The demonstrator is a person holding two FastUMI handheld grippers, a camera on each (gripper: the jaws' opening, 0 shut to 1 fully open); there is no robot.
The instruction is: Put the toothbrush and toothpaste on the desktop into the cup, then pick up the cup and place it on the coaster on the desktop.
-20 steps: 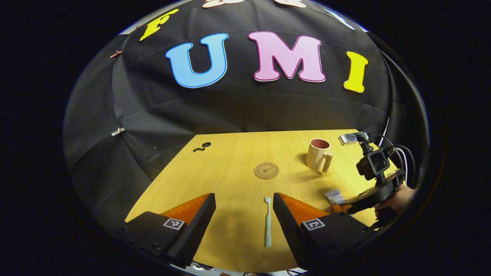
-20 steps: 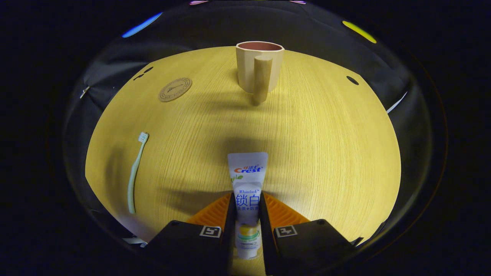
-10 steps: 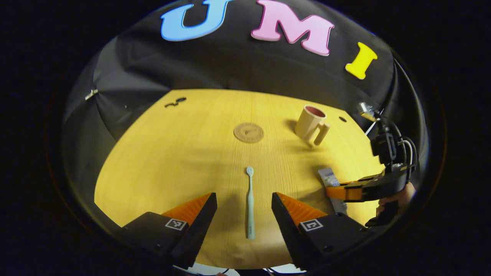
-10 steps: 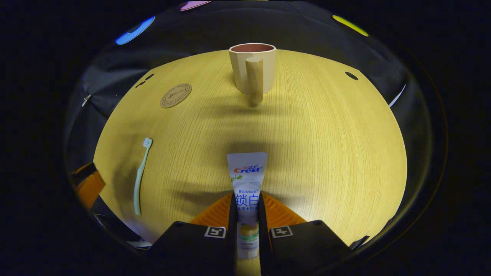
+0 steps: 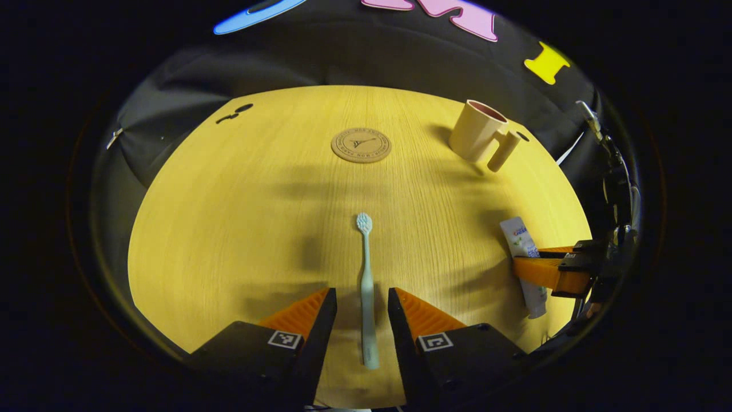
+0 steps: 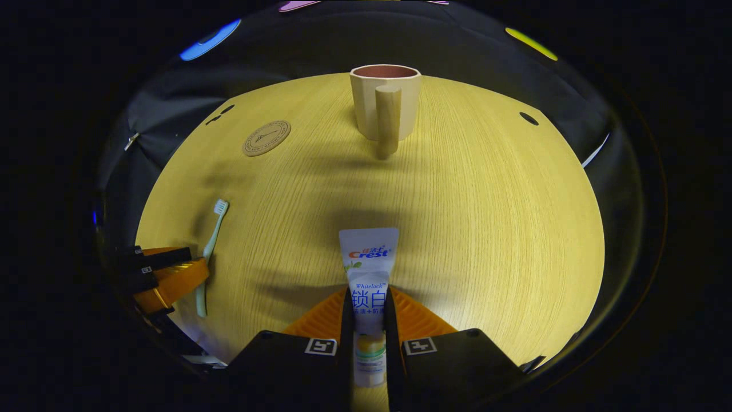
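A pale green toothbrush (image 5: 366,280) lies flat on the wooden desktop (image 5: 240,217), head pointing away. My left gripper (image 5: 361,298) is open and straddles its handle, with a small gap on each side. It also shows at the left edge of the right gripper view, as the left gripper (image 6: 166,274) beside the toothbrush (image 6: 210,246). My right gripper (image 6: 368,303) is shut on the lower part of a white toothpaste tube (image 6: 369,263) resting on the desktop. The beige cup (image 6: 384,100) stands upright straight ahead of it, handle toward me. A round brown coaster (image 5: 361,145) lies at mid-desk.
The cup (image 5: 477,131) stands to the right of the coaster, near the far edge. The right gripper (image 5: 549,272) with the toothpaste tube (image 5: 520,240) sits at the desk's right side. Small dark holes (image 5: 244,107) mark the far left corner. Black cloth walls surround the desk.
My left gripper has come down and forward over the toothbrush, and its fingers have narrowed around the handle. The right gripper has stayed shut on the toothpaste, hardly moving.
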